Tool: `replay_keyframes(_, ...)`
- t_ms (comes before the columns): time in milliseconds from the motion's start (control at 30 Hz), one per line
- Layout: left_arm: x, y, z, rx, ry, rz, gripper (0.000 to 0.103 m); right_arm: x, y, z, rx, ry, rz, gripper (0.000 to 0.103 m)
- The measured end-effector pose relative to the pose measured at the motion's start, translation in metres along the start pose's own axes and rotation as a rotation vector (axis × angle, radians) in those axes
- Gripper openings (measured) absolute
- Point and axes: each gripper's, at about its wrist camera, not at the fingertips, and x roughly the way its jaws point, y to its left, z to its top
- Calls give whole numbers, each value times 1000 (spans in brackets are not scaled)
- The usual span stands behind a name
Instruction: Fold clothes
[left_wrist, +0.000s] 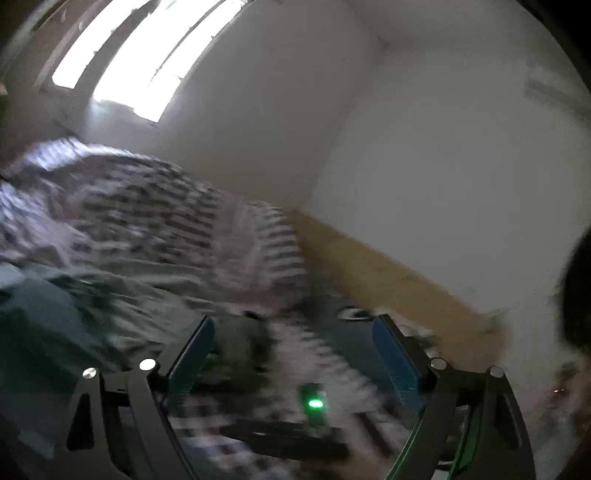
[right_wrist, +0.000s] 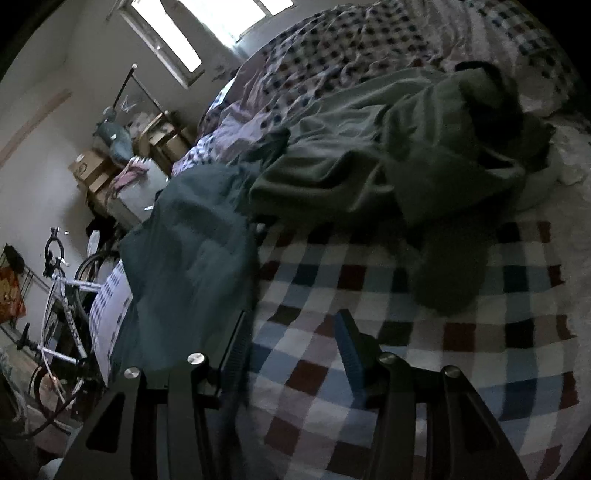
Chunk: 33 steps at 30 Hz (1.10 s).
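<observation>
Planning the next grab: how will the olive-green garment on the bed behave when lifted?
The olive-green garment lies crumpled in soft folds, so it will probably sag and drape. Its sleeve trails over the checked blanket and would likely dangle or drag.

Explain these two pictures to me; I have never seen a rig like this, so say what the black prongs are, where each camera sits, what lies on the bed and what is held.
There is no robot here. A person carries a two-finger gripper in each hand, and a wide-angle camera on each one looks forward along its fingers. The black prongs at the bottom of each picture are those fingers.

The blurred picture comes from the left gripper. Its jaws stand wide apart with nothing between them.

The sharper picture comes from the right gripper. Its jaws are partly closed; an edge of the dark teal garment lies against one finger, but whether it is gripped I cannot tell.

On the checked bedspread lie that teal garment and a crumpled olive green garment. A bicycle stands beside the bed.
</observation>
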Motion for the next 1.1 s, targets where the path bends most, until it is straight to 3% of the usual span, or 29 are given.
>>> replay_keyframes(67,-12,-25,0,60,-39,-72,90,5,5,-1,-7,17,36,53)
replay_keyframes(167,-27,-57,5,118,-58,-99,91,18,13,-1,-8,38,79,53)
replay_keyframes(267,-31,-61,12,65,-24,-103,91,35,25,-1,-19,69,83,53)
replay_keyframes(400,-49,-49,31,-108,-3,-132,91,57,43,-5,-58,112,52,52)
replay_keyframes(567,-87,-57,53,-141,-42,-207,91,75,51,-7,-69,129,36,49)
replay_keyframes(600,-88,-58,56,-140,-34,-186,91,77,53,-7,-75,127,38,46)
replay_keyframes(667,-88,-57,61,-125,-15,-112,91,79,62,-8,-106,116,45,24)
replay_keyframes(700,-83,-51,59,-104,7,-38,91,78,68,-9,-132,106,43,13)
replay_keyframes(733,-73,-40,53,-94,39,23,91,76,74,-10,-159,94,38,10)
replay_keyframes(800,-48,-13,37,-95,118,129,91,66,93,-17,-264,40,41,9)
replay_keyframes(933,4,59,-12,-178,295,272,91,45,134,-37,-497,-69,30,9)
replay_keyframes(1033,34,115,-47,-249,383,354,91,47,168,-59,-685,-73,-19,10)
replay_keyframes(1100,57,148,-68,-281,435,400,82,56,178,-70,-741,-46,-28,12)
